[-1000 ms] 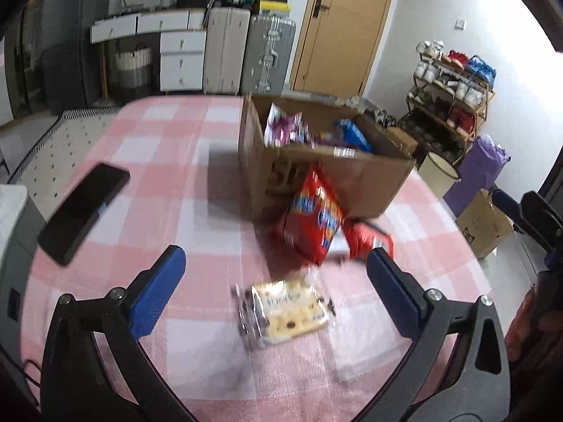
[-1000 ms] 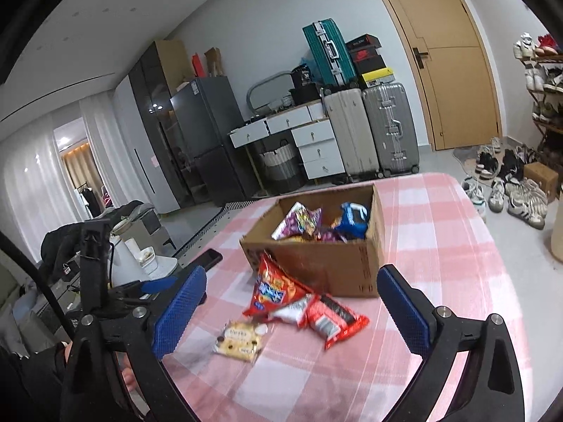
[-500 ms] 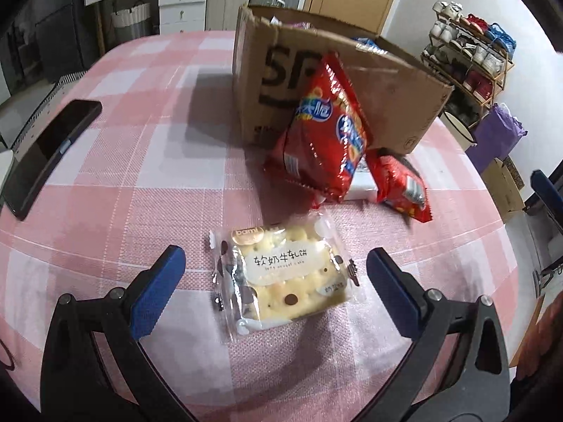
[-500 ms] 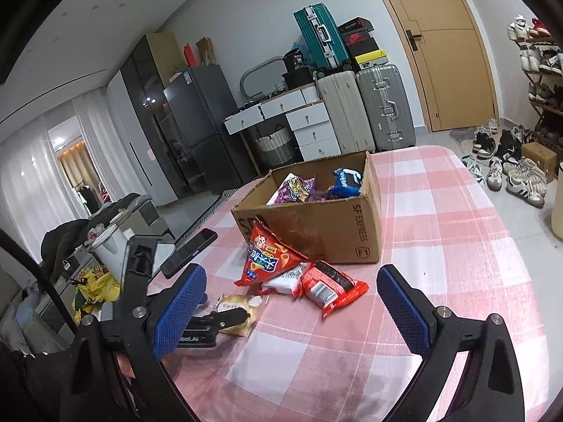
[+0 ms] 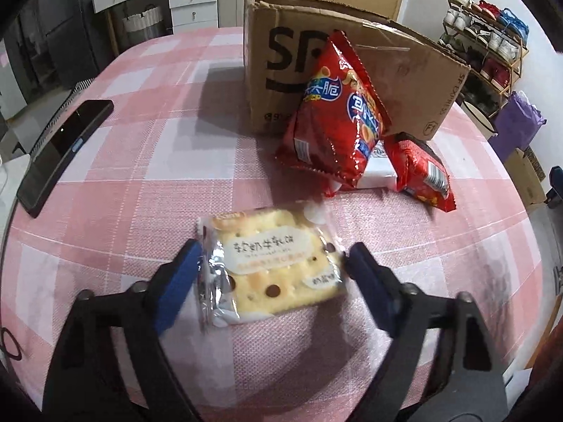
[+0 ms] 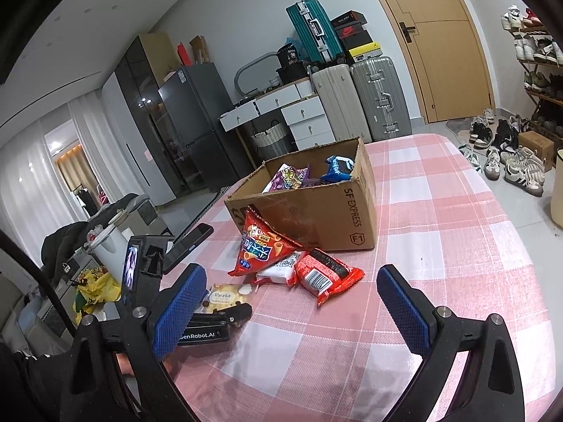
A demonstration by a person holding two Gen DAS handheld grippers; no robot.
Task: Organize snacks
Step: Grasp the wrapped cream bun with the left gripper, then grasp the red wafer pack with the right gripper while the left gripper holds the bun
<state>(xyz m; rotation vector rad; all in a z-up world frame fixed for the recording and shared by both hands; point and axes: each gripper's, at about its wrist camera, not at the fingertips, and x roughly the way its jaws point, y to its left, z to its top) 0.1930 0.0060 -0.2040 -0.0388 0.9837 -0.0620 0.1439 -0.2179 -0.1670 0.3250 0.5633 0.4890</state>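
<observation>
At the lower centre of the left wrist view, the left claw [image 5: 272,262] has its blue fingers pressed against both ends of the biscuit packet [image 5: 272,267], which lies on the pink checked desk [image 5: 140,161]; the grasp looks just made. The right claw [image 6: 292,299] hangs wide and empty above the desk. Judging by the snacks already inside, the next move calls for lifting the packet over the red chip bag [image 5: 337,116] into the cardboard box [image 5: 404,81] at upper centre.

Dim indoor light | soft shadows | fisheye-warped edges | slight blur
</observation>
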